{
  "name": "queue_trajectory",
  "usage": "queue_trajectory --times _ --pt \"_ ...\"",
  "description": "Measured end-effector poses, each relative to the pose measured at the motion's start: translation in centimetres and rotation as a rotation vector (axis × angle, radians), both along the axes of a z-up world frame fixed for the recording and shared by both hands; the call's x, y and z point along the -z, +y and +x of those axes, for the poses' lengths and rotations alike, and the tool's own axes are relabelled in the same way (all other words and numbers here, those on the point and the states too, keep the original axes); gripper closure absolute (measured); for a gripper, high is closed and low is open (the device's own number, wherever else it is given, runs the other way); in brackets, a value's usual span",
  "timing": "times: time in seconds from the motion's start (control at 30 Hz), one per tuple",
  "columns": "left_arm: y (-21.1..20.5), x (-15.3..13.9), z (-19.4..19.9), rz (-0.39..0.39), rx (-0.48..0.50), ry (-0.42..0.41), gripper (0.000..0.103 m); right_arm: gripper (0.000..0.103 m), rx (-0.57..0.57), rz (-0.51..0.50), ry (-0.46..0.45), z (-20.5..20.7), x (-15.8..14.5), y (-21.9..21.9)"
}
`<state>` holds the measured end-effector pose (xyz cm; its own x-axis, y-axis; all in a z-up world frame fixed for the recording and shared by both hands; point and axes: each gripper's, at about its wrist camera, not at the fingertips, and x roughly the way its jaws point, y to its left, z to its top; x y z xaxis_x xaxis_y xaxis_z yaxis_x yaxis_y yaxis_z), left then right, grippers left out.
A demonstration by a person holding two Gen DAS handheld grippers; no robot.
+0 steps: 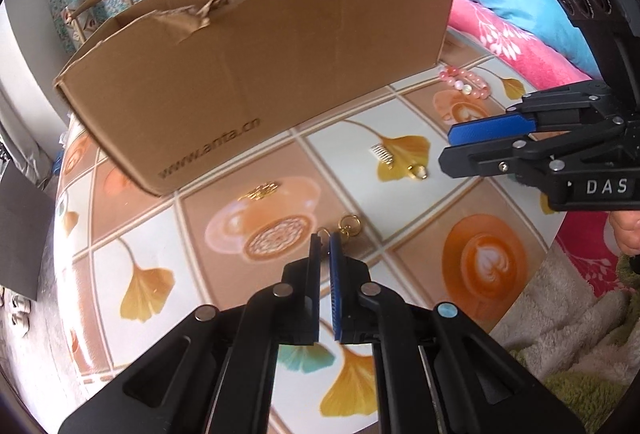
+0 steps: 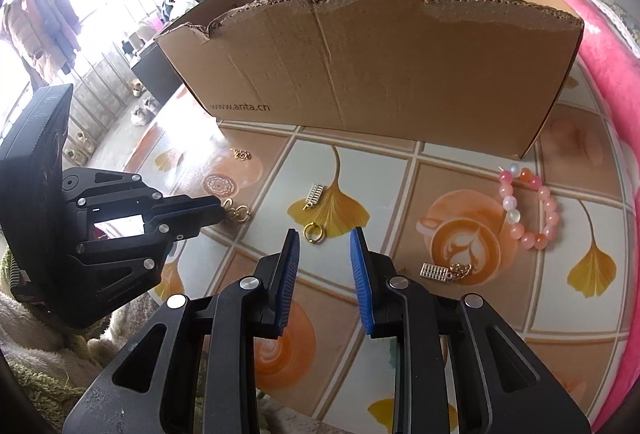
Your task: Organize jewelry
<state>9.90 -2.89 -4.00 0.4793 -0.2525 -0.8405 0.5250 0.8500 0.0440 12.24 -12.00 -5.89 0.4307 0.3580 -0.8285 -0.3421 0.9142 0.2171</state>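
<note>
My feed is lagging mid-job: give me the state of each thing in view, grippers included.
Left gripper: shut on gold earring.
Right gripper: open, holding nothing.
Cardboard box: open-topped, upright on table.
Pink bead bracelet: lying loose on table.
Gold ring: loose on table.
Silver comb charm: loose on table.

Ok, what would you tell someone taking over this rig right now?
Left gripper: shut, apparently on one end of the gold links, which lie on the table.
Right gripper: open, empty, above the table.
Loose in front of the box: bracelet, ring, comb, abacus charm, filigree piece.
Done: nothing visibly sorted; the box's inside is hidden.
Left: probably every piece, starting with the links.
</note>
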Motion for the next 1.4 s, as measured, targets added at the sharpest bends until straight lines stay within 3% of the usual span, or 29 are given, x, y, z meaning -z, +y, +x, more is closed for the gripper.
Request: queue_trajectory --times 0.1,0.3,0.63,1.0,1.2,1.4 --pt "0.6 -0.2 -0.3 0.004 -0.01 -0.001 0.098 0.075 -0.005 -0.002 0.002 0.0 0.1 0.4" --pt "0.2 -1.5 -0.4 -0.086 0.039 -0.013 0.093 0.073 -0.013 -0.002 0.01 0.2 0.4 1.2" --pt "-1.5 -0.2 0.7 0.016 0.127 -0.017 0.091 0.068 -0.025 0.0 0.009 0.2 0.5 2.0" --pt "-1.4 -0.2 1.1 0.015 0.116 -0.003 0.091 0.066 -0.067 -0.09 -0.029 0.7 1.5 3.7" --pt "-1.1 -0.2 1.1 0.002 0.098 -0.001 0.091 0.08 -0.093 -0.186 -0.074 0.3 1.8 4.6" --pt "-1.0 -0.1 1.0 -0.011 0.09 -0.003 0.091 0.092 -0.106 -0.209 -0.078 0.1 1.9 5.4"
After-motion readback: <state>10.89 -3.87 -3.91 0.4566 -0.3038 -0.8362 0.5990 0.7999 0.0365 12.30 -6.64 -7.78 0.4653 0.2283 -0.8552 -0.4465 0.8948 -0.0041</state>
